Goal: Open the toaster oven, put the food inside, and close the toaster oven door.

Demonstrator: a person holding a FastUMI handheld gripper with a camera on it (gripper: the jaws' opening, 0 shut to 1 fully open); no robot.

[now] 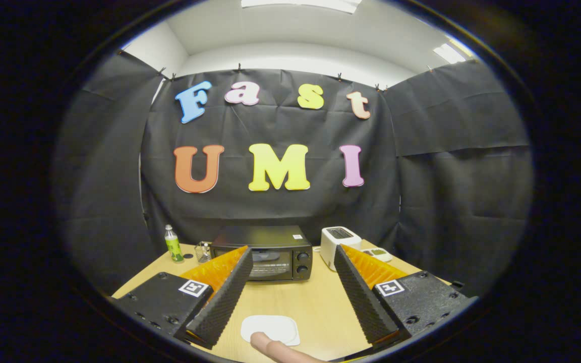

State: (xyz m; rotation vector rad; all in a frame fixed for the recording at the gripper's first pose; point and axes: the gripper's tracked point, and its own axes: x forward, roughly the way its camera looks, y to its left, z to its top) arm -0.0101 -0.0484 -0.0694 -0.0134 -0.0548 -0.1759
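A black toaster oven (270,254) stands at the far side of the wooden table (315,302), its glass door closed. My gripper (290,257) is open, with its two ridged black fingers (225,297) spread wide and nothing between them. The oven lies beyond the fingertips, a little toward the left finger. Close below, between the fingers, a white plate (270,328) rests on the table. A pinkish sausage-shaped piece of food (280,349) lies with its tip over the plate's near edge.
A white toaster (340,245) stands right of the oven, with a small flat white device (379,254) beside it. Left of the oven are a green-labelled bottle (172,244) and a small clear glass (202,251). Black cloth walls close in the table.
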